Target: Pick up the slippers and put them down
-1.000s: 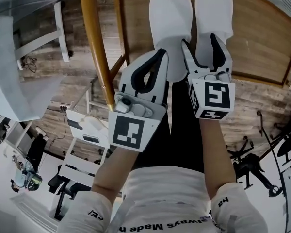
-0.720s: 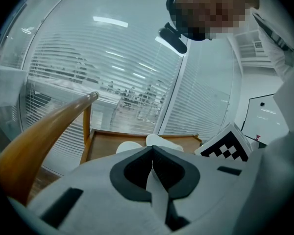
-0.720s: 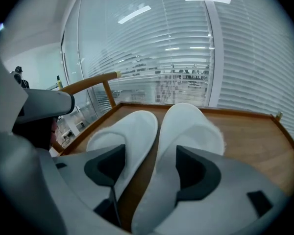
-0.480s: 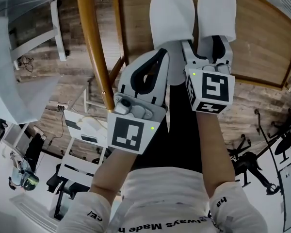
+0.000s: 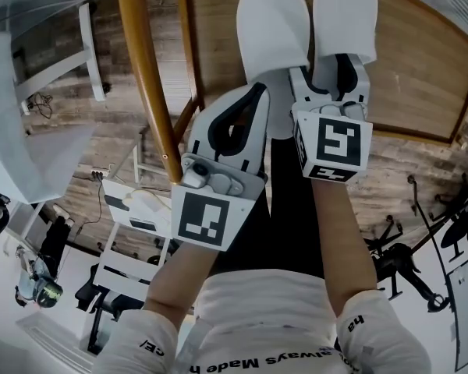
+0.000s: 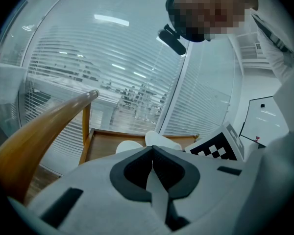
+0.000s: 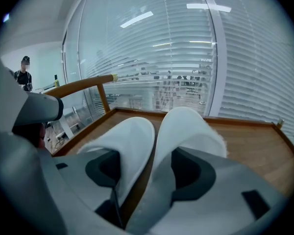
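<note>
White slippers (image 5: 271,29) side by side on the wooden worktop (image 5: 421,61), toes pointing away, with a strip of bare wood between them. Heel ends caught between the fingers of the right gripper (image 5: 331,72), which are spread wide, dark pads against the fabric. Just to its left, the left gripper (image 6: 152,151), fingers pressed together on nothing, tips beside the nearer slipper's heel. Raised wooden rim around the worktop. Curved wooden rail (image 5: 144,76) close by on the left. Slatted blinds (image 7: 186,48) beyond the far edge.
</note>
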Demonstrator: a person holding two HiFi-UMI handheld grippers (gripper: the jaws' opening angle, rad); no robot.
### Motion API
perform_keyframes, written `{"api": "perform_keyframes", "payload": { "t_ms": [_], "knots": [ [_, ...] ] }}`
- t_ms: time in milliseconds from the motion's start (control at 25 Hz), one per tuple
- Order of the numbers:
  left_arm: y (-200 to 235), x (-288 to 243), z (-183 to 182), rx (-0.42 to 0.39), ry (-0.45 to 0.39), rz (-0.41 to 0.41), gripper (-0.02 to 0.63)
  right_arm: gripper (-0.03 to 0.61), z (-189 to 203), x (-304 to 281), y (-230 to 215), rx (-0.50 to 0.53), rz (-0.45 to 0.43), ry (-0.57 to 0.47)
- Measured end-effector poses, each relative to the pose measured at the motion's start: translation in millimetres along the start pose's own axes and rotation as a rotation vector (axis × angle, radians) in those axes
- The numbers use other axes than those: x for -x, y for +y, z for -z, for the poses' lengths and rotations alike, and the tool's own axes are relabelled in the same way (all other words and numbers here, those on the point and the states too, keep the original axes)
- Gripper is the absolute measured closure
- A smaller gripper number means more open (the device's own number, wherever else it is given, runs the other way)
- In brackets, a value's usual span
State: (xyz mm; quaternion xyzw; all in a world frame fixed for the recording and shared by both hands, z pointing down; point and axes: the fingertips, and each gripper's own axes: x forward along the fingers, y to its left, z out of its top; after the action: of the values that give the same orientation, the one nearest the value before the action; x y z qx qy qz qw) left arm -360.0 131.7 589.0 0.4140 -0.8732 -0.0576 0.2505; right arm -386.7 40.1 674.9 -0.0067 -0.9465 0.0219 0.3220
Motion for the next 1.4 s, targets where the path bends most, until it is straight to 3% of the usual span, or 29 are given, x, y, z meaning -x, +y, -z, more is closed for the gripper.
{"api": "perform_keyframes", "payload": {
  "t_ms": [120,360,560,960,1400],
  "knots": [
    [-0.7,0.1,-0.6,-0.002,-0.002,0.001,0.601,0.320,-0.5,2.8,-0.6,0.006,0.004,-0.016],
    [-3.8,1.7,-0.3,-0.004,0.000,0.001,0.601,0.458,-1.2,9.2,-4.7,-0.036,0.000,-0.046],
    [-6.0,2.0,2.5,-0.007,0.000,0.004,0.601,0.529,0.9,11.6,-9.2,-0.038,0.014,-0.054],
    [-18.8,12.1,-11.4,-0.020,-0.014,0.011,0.601,0.543,-8.8,34.0,-11.3,-0.027,0.019,-0.075],
    [-29.6,32.3,-66.1,-0.060,-0.067,0.013,0.601,0.543,-45.0,76.6,-12.8,0.011,0.012,-0.096]
  ]
}}
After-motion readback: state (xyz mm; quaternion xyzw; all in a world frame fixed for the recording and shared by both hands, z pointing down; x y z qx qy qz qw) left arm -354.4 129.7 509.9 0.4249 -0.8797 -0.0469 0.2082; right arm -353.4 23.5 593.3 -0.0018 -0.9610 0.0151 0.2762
